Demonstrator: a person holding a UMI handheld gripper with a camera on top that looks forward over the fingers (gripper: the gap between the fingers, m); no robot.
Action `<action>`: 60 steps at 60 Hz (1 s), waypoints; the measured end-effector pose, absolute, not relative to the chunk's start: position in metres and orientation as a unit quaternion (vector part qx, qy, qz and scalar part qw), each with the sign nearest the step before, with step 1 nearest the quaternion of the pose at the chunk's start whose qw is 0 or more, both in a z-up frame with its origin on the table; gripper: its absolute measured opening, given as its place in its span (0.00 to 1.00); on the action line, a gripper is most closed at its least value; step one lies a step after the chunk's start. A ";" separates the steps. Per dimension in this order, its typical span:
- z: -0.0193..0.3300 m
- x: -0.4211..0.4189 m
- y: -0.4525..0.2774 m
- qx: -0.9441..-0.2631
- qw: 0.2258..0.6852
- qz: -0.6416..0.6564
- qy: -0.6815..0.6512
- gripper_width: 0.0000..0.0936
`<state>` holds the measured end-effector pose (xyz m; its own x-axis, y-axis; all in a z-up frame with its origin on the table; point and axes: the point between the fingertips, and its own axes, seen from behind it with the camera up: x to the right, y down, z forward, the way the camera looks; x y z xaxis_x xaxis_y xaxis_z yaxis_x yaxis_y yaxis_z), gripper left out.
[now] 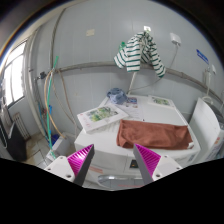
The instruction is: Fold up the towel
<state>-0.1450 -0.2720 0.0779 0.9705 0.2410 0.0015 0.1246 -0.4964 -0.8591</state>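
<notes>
A rust-brown towel (152, 132) lies flat on a white table (105, 140), beyond my fingers and a little to the right. My gripper (114, 160) is open and empty, held well back from the table's near edge. Its two fingers (77, 158) with magenta pads stand wide apart, and nothing is between them.
A magazine or printed sheet (100, 117) lies on the table left of the towel. A blue bowl-like object (117, 96) sits at the table's back. A green-and-white striped garment (140, 52) hangs on the wall behind. A window (14, 80) is at the left.
</notes>
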 end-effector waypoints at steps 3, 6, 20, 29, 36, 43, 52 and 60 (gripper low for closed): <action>0.069 -0.150 -0.242 -0.862 0.491 0.060 -0.114 0.87; 0.058 -0.151 -0.216 -0.864 0.485 0.058 -0.121 0.86; -0.009 -0.149 -0.149 -0.881 0.441 0.053 -0.161 0.82; -0.006 -0.150 -0.138 -0.864 0.466 0.070 -0.178 0.19; -0.006 -0.147 -0.135 -0.864 0.469 0.079 -0.165 0.05; 0.000 -0.146 -0.136 -0.870 0.455 0.115 -0.149 0.02; 0.052 -0.101 -0.128 -0.851 0.496 0.119 -0.126 0.02; 0.075 -0.020 -0.123 -0.852 0.509 0.104 -0.059 0.02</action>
